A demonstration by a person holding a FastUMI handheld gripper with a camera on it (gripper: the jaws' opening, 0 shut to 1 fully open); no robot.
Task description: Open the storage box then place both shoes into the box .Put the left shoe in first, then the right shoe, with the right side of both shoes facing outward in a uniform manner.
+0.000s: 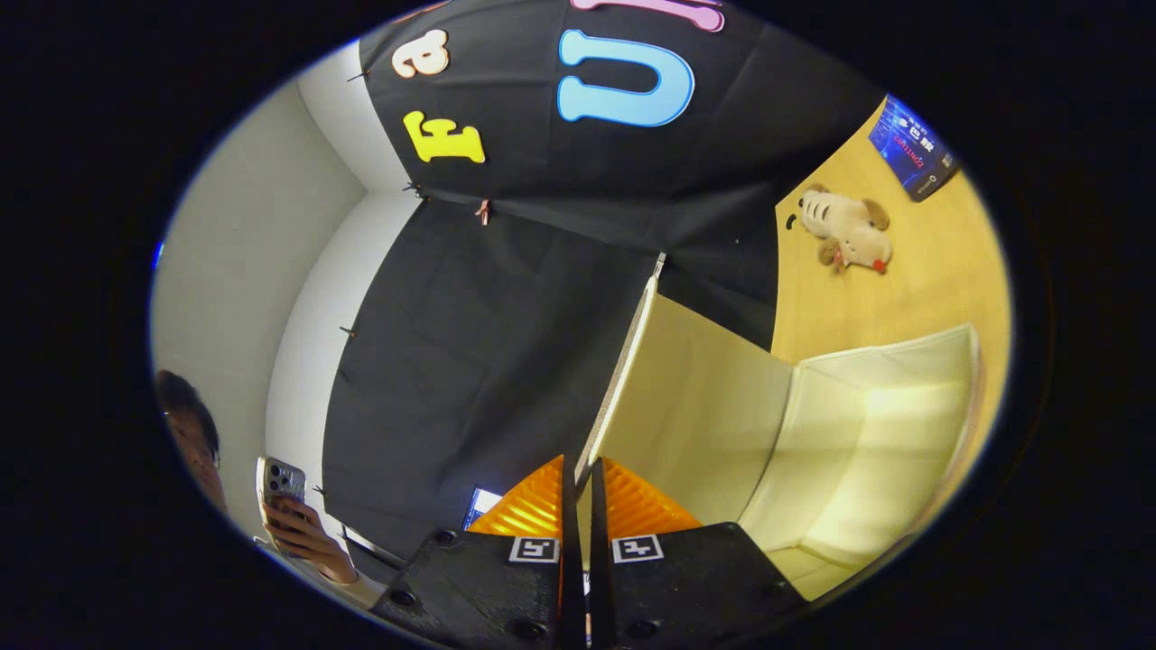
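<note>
Gripper (576, 483) clamped on storage-box lid (623, 361).

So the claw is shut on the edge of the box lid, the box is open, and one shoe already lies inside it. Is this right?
Not quite. In the gripper view the claw is shut on the thin edge of the lid, and the box is open, but no shoe lies inside: the part of the inside that shows is bare. The rest is right.
</note>
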